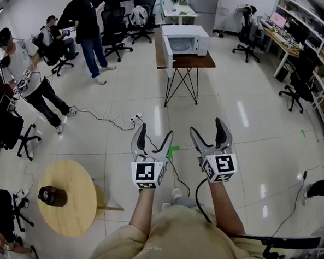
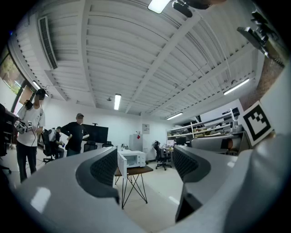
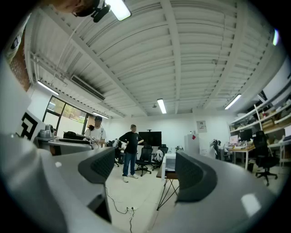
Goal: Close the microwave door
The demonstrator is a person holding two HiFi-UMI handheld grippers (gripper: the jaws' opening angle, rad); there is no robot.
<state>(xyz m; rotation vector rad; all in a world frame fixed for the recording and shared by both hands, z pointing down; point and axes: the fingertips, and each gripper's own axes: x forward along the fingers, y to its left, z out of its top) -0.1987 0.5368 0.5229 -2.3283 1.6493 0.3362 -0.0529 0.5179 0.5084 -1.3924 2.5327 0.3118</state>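
No words, brand names or numbers can be read anywhere. The only printed marks are black-and-white square patterns on the cube (image 1: 146,174) of the left gripper (image 1: 156,131) and the cube (image 1: 220,167) of the right gripper (image 1: 207,127), both well in front of the microwave (image 1: 184,41). A pale sheet (image 2: 145,129) hangs on the wall (image 2: 127,123) beyond the microwave, its print too small to read.
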